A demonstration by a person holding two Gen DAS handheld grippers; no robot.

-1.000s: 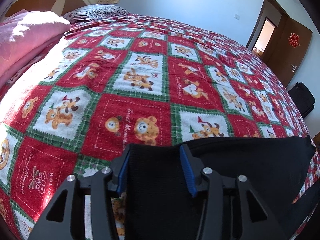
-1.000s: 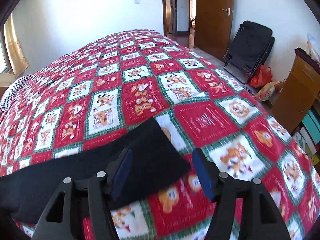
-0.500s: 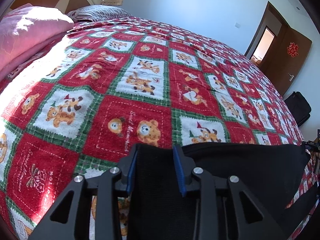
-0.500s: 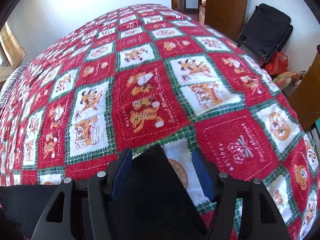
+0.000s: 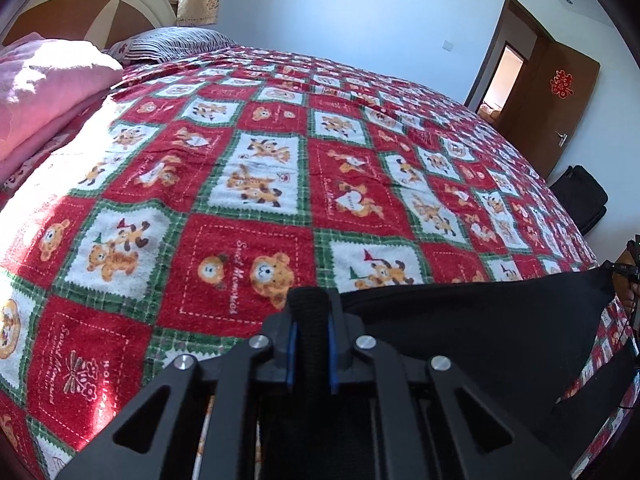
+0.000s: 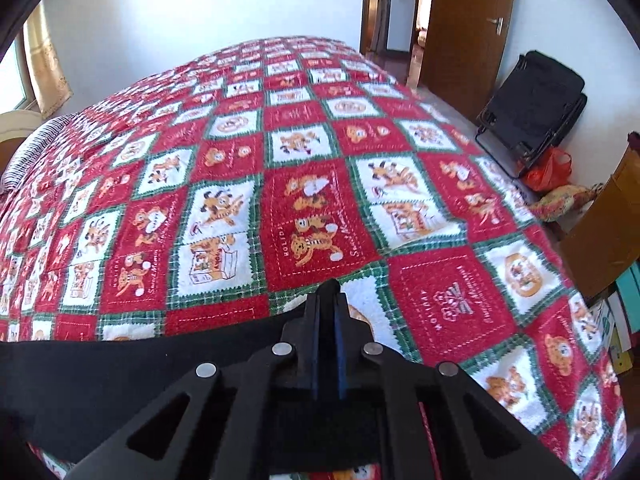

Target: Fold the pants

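Pinching the pants (image 5: 460, 332) at both ends rn: left gripper (image 5: 310, 334) clamped on one bunched end, bottom center; right gripper (image 6: 326, 330) clamped on the other. Long axis runs btwn them, across the frame's bottom edge; bed (image 5: 248, 184) stretches beyond, upper frame.

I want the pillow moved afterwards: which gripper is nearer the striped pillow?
Left. The left gripper, shut on the black pants, sees the striped pillow fairly close ahead-left; from the right gripper it lies far across the bed.
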